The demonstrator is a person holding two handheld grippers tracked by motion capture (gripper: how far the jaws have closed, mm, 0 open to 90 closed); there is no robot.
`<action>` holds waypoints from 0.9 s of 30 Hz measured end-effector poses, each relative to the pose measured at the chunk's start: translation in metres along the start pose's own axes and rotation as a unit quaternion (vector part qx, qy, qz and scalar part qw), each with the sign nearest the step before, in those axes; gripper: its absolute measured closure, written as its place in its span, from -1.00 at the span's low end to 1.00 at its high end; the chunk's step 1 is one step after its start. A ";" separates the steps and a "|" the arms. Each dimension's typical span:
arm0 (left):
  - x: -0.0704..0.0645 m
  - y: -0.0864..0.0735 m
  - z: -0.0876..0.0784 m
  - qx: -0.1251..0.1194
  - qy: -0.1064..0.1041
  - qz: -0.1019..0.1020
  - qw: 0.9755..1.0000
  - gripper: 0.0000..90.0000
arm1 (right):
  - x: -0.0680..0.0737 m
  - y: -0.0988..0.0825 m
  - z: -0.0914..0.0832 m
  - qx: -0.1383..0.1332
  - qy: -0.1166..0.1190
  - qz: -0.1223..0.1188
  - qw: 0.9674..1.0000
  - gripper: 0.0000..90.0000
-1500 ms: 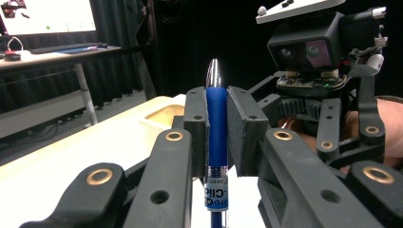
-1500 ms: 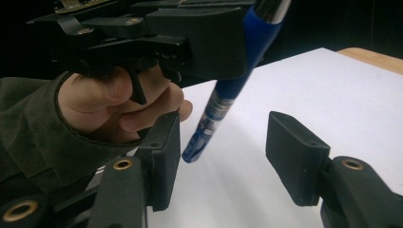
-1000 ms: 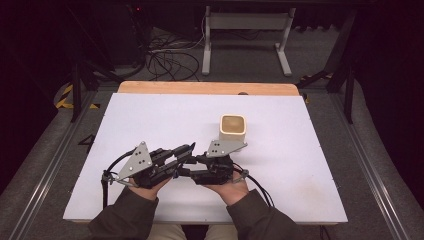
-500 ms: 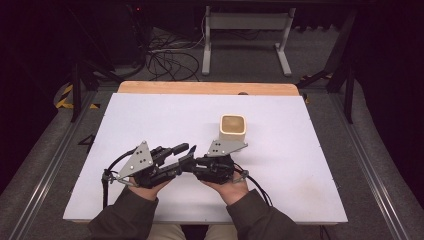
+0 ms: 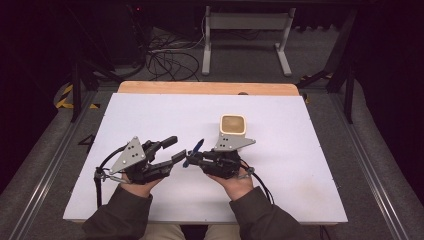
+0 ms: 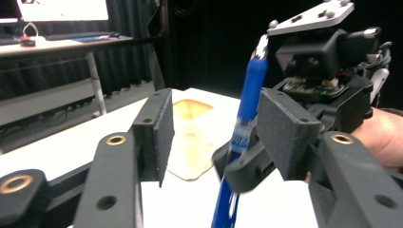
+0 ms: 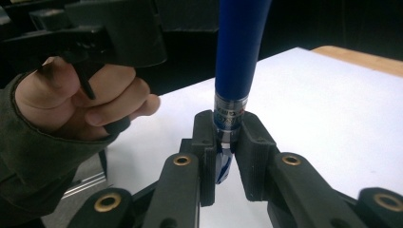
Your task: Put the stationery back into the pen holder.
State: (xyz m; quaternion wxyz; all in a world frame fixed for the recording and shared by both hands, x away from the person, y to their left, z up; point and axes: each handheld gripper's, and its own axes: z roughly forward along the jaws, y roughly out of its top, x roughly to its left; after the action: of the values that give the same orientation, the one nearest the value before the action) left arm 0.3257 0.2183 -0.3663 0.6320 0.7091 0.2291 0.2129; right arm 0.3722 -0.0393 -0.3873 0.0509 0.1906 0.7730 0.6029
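Observation:
A blue pen (image 5: 194, 149) stands tilted above the white table top, and my right gripper (image 5: 192, 159) is shut on its lower end. In the right gripper view the pads (image 7: 205, 137) clamp the pen (image 7: 240, 52) just below its silver band. My left gripper (image 5: 174, 149) faces it from the left; its jaws have just been opening and stand apart. In the left gripper view the pen (image 6: 251, 90) rises between the left gripper's (image 6: 219, 118) spread jaws, close to the right-hand pad, held by the right gripper's fingers (image 6: 244, 173). A cream square cup (image 5: 233, 126) stands behind.
The white table top (image 5: 150, 115) has a wooden strip (image 5: 200, 88) along its far edge. Cables (image 5: 170, 57) and a metal stand (image 5: 245, 30) lie on the floor beyond. The hand holding the left gripper (image 7: 85, 99) is near the right gripper's camera.
The left gripper's jaws have spread open off the blue pen. The right gripper's jaws have closed on it. Both hands stayed nearly in place.

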 end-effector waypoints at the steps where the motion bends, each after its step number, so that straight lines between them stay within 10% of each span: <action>1: 0.001 0.000 -0.001 0.000 0.003 0.000 1.000 0.02 | -0.002 0.001 -0.003 -0.003 -0.005 -0.001 1.000 0.76; 27: 0.009 0.000 -0.003 0.016 0.039 -0.005 0.999 -0.28 | -0.022 0.014 -0.028 -0.032 -0.058 -0.020 0.998 0.76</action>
State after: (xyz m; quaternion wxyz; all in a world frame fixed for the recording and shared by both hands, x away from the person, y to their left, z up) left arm 0.3309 0.2261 -0.3656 0.6119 0.7094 0.2603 0.2335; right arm 0.3871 -0.0699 -0.3695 0.1139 0.2080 0.7529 0.6140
